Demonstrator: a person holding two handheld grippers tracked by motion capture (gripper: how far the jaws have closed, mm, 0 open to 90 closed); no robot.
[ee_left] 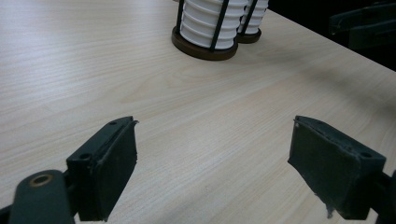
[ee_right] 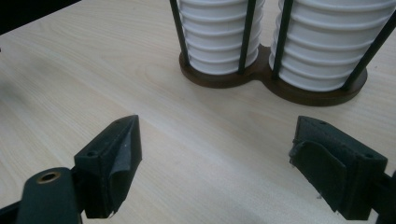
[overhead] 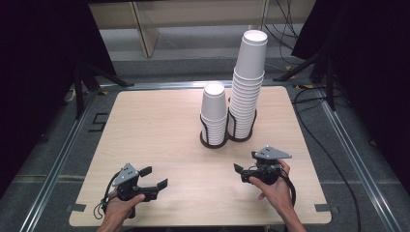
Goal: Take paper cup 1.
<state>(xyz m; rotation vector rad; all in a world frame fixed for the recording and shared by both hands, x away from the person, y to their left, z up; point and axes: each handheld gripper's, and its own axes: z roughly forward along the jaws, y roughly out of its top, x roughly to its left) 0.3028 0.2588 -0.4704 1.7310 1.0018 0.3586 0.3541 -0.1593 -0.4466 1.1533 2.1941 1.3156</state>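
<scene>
Two stacks of white paper cups stand in a dark double holder [overhead: 216, 141] at the table's middle back: a short stack [overhead: 213, 110] on the left and a tall stack [overhead: 247, 79] on the right. My left gripper [overhead: 154, 178] rests near the front left edge, open, nothing between its jaws. My right gripper [overhead: 246, 163] sits at the front right, open and empty, just in front of the holder. In the left gripper view [ee_left: 212, 158] the holder [ee_left: 204, 50] is far ahead. In the right gripper view [ee_right: 215, 158] the holder [ee_right: 275, 88] and both stacks [ee_right: 219, 32] are close.
The cups stand on a light wooden table [overhead: 159, 130] with rounded corners. Metal rails [overhead: 58, 159] run along the floor on both sides. Black stand legs [overhead: 92, 77] and cables [overhead: 333, 164] lie beyond the table's edges.
</scene>
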